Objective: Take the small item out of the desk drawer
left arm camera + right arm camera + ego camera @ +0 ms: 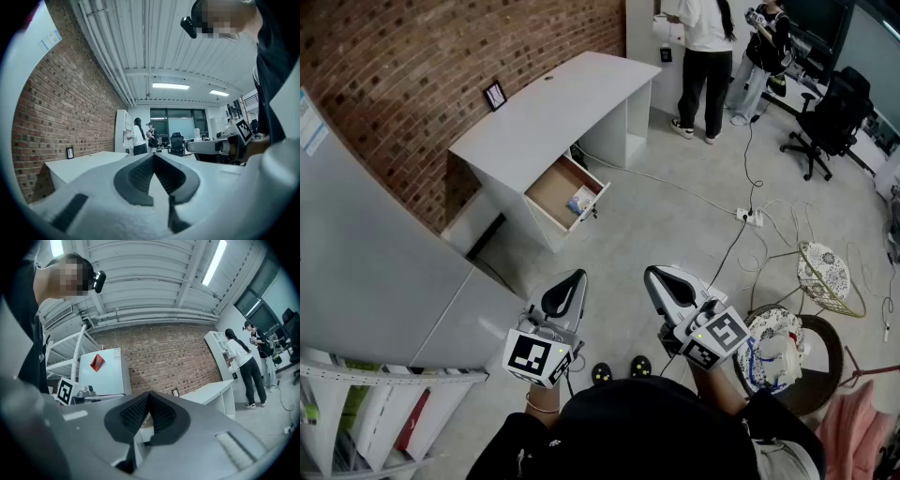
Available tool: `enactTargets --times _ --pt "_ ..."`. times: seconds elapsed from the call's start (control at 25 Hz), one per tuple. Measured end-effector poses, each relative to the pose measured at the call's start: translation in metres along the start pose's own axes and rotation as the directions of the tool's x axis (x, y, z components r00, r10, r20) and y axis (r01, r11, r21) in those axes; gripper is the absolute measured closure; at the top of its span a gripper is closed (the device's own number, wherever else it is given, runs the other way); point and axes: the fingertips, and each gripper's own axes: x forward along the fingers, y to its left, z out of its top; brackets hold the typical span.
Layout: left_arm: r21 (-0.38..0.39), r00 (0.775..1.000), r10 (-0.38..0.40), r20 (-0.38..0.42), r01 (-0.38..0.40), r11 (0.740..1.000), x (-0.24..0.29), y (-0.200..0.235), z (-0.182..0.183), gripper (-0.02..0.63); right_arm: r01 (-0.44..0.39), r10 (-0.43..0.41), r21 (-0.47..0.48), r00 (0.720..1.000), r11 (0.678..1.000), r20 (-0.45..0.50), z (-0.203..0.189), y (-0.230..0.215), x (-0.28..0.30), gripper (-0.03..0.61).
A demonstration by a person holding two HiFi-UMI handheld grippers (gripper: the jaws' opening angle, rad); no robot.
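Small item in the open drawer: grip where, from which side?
From above: the drawer is open on top and its walls close off the sides. The item lies by the front panel; pinch it across its middle. Its exact shape is too small to tell.

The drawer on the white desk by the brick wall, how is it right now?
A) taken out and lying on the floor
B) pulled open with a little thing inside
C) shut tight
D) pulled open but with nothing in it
B: the brown-lined drawer of the white desk stands pulled out, and a small pale blue-and-white item lies inside it.
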Motion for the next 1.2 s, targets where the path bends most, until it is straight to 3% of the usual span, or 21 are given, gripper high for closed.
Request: enactTargets --times 0.52,1.2 --pt "0.019 1.000 -0.006 0.016 0.006 1.000 0.012 0.006 0.006 0.615 -0.003 0.003 -0.012 1.000 1.000 0.022 0.007 -0.013 0.005 0.574" --pt "0.014 0.999 -0.038 0.016 0.038 0.999 0.060 -0.035 0.004 0.615 0.014 -0.013 -0.024 1.000 1.000 0.018 0.016 -0.060 -0.038 0.572"
